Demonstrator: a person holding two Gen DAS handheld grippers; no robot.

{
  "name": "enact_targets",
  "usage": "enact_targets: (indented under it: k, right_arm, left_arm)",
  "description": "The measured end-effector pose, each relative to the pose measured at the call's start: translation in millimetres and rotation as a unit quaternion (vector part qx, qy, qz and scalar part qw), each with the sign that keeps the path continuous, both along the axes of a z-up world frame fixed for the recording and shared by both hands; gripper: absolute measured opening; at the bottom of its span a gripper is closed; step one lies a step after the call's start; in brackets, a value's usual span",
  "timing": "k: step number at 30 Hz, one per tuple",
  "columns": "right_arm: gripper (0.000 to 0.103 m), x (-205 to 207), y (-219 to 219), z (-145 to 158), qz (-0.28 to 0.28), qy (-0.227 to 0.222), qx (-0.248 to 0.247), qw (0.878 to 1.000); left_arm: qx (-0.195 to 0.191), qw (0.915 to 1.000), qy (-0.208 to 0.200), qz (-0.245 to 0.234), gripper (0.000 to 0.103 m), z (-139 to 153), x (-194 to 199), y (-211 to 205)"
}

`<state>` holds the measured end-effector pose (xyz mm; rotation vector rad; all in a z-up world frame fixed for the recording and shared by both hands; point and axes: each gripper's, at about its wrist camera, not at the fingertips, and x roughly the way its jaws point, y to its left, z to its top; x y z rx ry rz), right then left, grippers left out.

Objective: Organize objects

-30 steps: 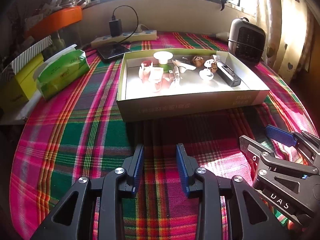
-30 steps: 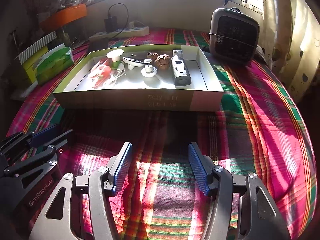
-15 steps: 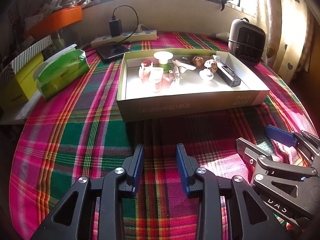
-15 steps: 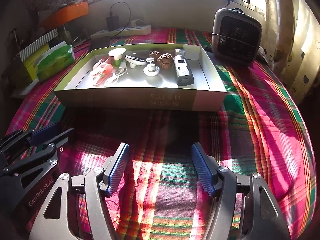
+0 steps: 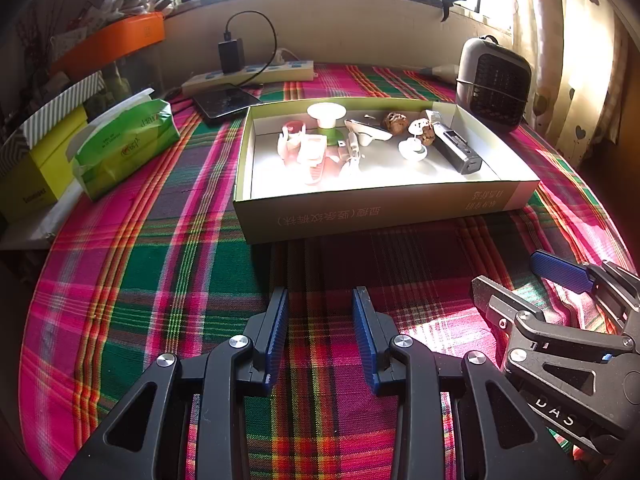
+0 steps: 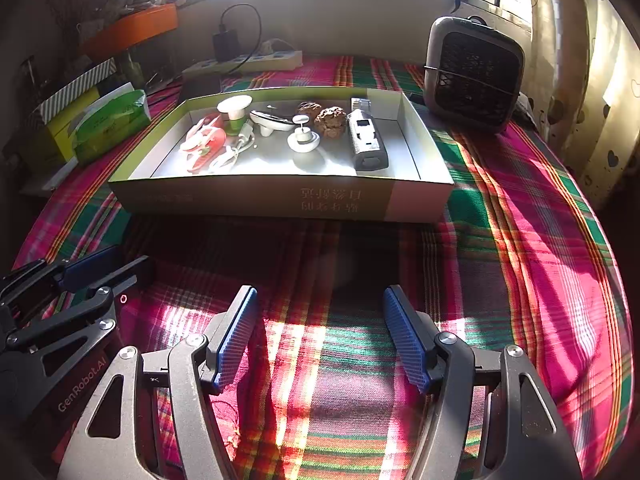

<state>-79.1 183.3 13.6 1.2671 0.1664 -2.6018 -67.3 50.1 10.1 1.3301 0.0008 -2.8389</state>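
1. At the far left of the table (image 5: 132,264), which is covered in a pink and green plaid cloth, a yellow box (image 5: 38,168) sits beside a green tissue pack (image 5: 124,144).
2. Behind them, along the far wall, lie a white power strip (image 5: 256,74) with a black charger (image 5: 231,55) plugged in, and a dark tablet (image 5: 226,102) just in front of it.
3. In the middle stands a shallow cardboard box (image 5: 380,210), open at the top, its inside lit by sun.
4. Inside the box, from left to right: pink and white clips (image 6: 202,140), a white-topped green item (image 6: 235,114), a small white dish-like piece (image 6: 303,140), two brown lumps (image 6: 330,120) and a grey oblong device (image 6: 366,140).
5. At the far right, just beyond the box, sits a grey fan heater (image 6: 474,74).
6. The left tongs (image 5: 320,334) hover over the cloth near the box's front wall, partly open, with nothing between the blue pads.
7. The right tongs (image 6: 320,334) hover to the right of the left ones, spread wider, also empty, above a sunlit patch of cloth.
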Motion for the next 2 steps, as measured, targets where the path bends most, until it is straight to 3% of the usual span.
enact_targets:
  k: [2]
  right_arm:
    - [0.066,0.0,0.1,0.0,0.0,0.0,0.0,1.0]
  left_arm:
    - [0.0,1.0,0.0,0.0,0.03,0.0,0.0,0.0]
